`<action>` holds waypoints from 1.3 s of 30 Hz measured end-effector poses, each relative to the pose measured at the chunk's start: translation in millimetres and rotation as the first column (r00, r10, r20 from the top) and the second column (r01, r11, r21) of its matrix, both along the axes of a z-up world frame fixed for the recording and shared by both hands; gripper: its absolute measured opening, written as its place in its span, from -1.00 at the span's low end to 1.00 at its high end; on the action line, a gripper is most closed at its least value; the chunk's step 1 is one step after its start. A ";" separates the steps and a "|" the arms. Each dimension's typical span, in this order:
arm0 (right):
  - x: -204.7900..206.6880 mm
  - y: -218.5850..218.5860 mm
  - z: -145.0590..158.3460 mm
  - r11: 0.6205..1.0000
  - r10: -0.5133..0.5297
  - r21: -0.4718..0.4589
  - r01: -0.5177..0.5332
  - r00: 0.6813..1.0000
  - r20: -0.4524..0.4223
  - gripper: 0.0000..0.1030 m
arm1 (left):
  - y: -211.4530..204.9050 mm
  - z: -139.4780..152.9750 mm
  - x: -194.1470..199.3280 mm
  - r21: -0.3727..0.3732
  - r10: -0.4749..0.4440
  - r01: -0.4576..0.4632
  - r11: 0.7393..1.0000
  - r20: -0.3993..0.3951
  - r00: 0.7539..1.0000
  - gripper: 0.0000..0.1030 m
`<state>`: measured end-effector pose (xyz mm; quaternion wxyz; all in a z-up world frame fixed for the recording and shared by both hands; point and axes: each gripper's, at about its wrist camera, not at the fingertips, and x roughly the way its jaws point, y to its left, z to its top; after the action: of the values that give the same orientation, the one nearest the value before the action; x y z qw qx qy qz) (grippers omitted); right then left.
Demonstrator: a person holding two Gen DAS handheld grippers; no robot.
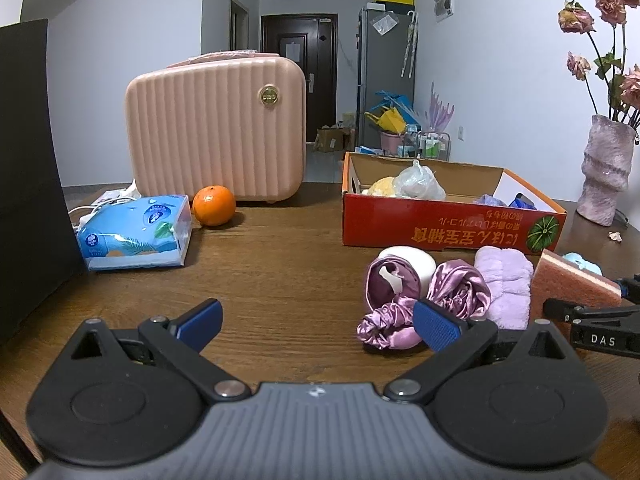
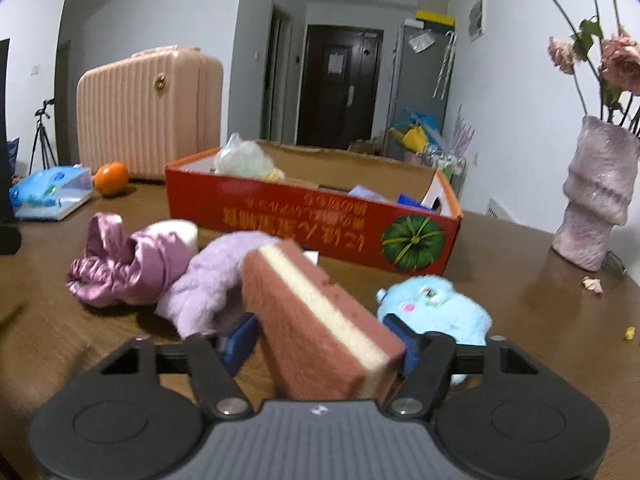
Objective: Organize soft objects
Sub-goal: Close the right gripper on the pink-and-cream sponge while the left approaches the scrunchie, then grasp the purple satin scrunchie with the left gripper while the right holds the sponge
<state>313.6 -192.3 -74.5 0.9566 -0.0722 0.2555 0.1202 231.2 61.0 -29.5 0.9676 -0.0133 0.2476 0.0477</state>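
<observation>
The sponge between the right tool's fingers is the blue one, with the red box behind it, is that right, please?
Not quite: the sponge is reddish-pink with a cream layer, not blue. The right wrist view shows it between the right tool fingers, the red box behind.

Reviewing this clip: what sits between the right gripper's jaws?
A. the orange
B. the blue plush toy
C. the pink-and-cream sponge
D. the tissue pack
C: in the right wrist view the pink-and-cream sponge lies between the jaws of the right gripper, with the blue plush toy beside it on the table.
</observation>
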 end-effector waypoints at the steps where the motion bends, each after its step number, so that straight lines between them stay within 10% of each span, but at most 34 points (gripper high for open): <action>1: -0.3 0.9 -1.0 1.000 0.005 -0.002 -0.005 1.000 -0.007 0.21 | 0.1 -0.5 0.3 0.000 0.001 -0.001 1.000 -0.002 1.000 1.00; 6: -4.6 2.2 -3.4 0.999 0.031 0.013 -0.031 0.999 -0.020 -0.40 | 0.3 -1.6 0.7 -0.003 -0.003 0.003 1.000 -0.007 1.000 1.00; 39: -29.4 -23.1 21.9 0.988 -0.120 0.112 0.106 0.986 0.120 -0.41 | -30.4 -14.4 33.1 -0.079 -0.124 0.116 0.990 -0.094 0.988 1.00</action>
<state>284.2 -215.4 -52.6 0.9786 -0.0147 0.1915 0.0742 264.2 30.6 -43.9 0.9541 -0.0316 0.2972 -0.0191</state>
